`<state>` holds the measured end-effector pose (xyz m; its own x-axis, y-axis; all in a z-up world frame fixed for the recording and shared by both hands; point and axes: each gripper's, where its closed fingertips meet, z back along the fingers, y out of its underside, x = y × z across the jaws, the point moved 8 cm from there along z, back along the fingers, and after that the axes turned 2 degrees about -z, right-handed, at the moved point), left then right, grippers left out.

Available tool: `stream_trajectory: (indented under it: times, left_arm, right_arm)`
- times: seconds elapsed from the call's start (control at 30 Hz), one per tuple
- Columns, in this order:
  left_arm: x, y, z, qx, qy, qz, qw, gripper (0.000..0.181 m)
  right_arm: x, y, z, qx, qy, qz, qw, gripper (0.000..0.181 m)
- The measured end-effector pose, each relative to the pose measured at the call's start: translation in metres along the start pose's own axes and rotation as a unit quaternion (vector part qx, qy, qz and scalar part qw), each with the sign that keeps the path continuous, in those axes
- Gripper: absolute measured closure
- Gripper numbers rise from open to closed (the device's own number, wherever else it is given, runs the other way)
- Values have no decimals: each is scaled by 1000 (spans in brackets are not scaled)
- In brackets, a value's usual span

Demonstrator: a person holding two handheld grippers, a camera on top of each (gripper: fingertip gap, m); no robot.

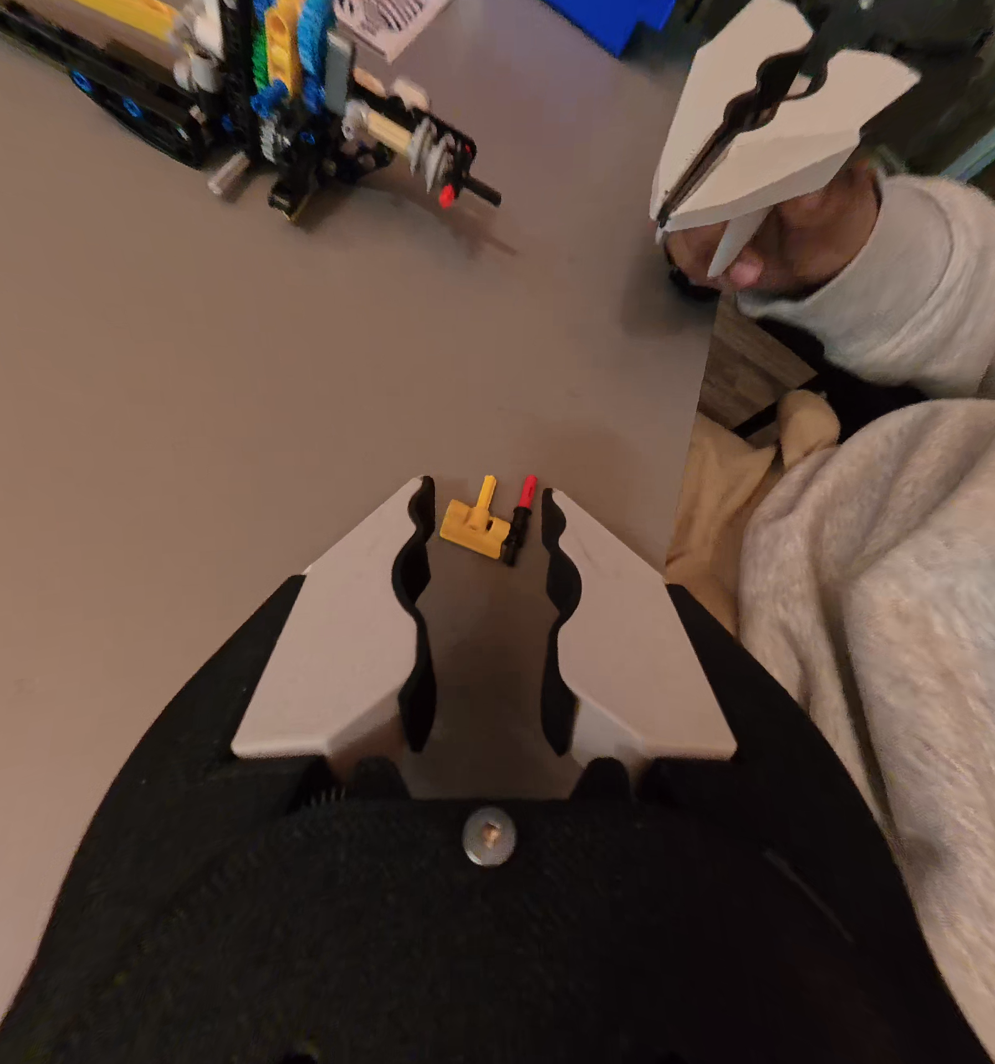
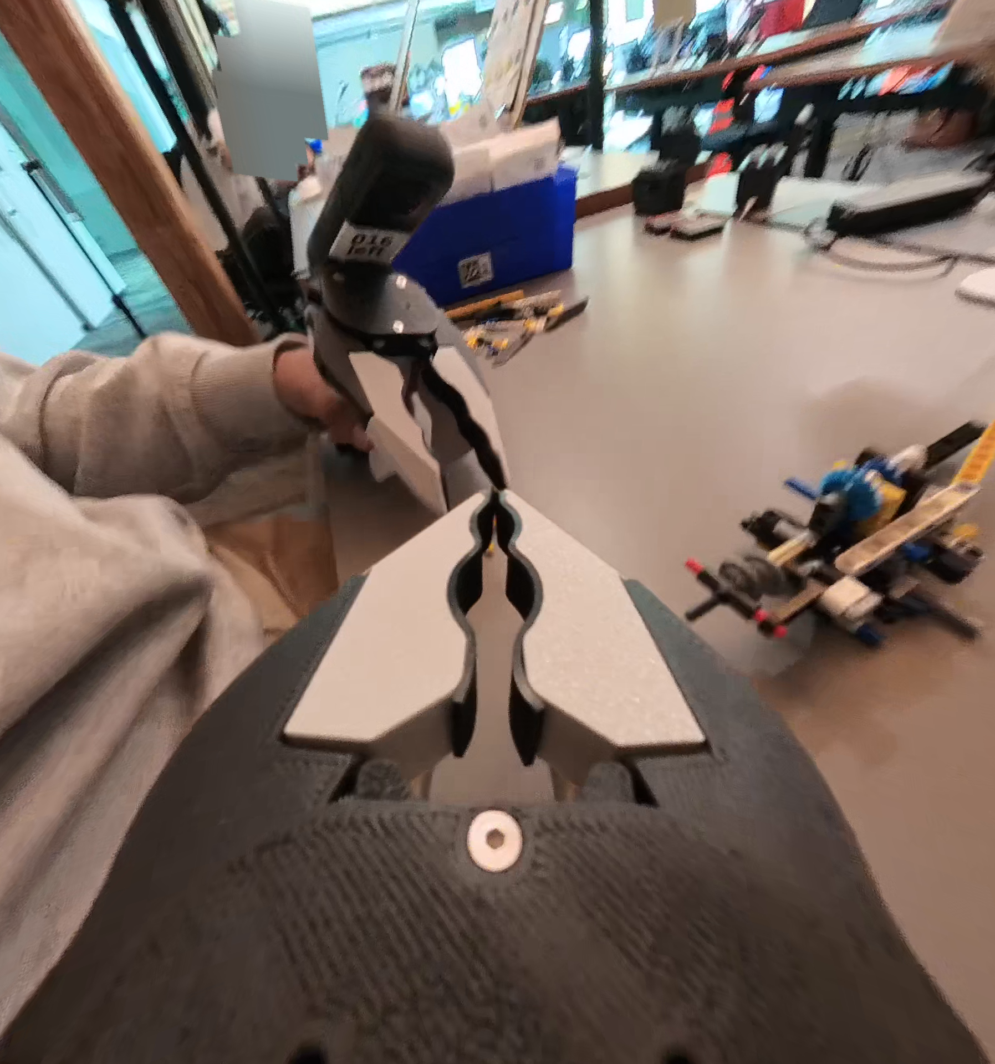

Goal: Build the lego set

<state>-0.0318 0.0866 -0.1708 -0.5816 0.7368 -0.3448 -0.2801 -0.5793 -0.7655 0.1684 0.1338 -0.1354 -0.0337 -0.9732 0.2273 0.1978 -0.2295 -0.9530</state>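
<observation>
My left gripper (image 1: 486, 489) is open and points down at the grey table (image 1: 253, 403). A small yellow piece with a peg (image 1: 475, 521) and a red-and-black pin (image 1: 519, 518) lie side by side on the table between its fingertips, not gripped. My right gripper (image 2: 498, 495) is shut with nothing visible in it. It hovers just in front of the left gripper (image 2: 473, 496) and shows at the upper right of the left wrist view (image 1: 659, 221). The part-built lego model (image 1: 310, 115) stands farther back; it also shows in the right wrist view (image 2: 863, 553).
The table edge (image 1: 705, 345) runs close to the right of the two pieces, with the person's sleeve (image 1: 886, 576) beyond it. A blue bin (image 2: 500, 230) and loose lego parts (image 2: 518, 322) are at the back. A printed booklet (image 1: 385, 23) lies behind the model. One gripper's finger ends stand about 10 centimetres off the other's.
</observation>
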Motion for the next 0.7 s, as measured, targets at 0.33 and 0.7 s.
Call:
stream_trajectory:
  times: [0.33, 0.7]
  left_arm:
    - [25, -20, 36, -209, -63, 49, 975, 146]
    - [30, -17, 40, -209, -90, 29, 973, 135]
  right_arm:
    - [-22, -75, -41, -173, 75, 19, 982, 162]
    - [-9, -44, -40, -127, 52, 25, 990, 166]
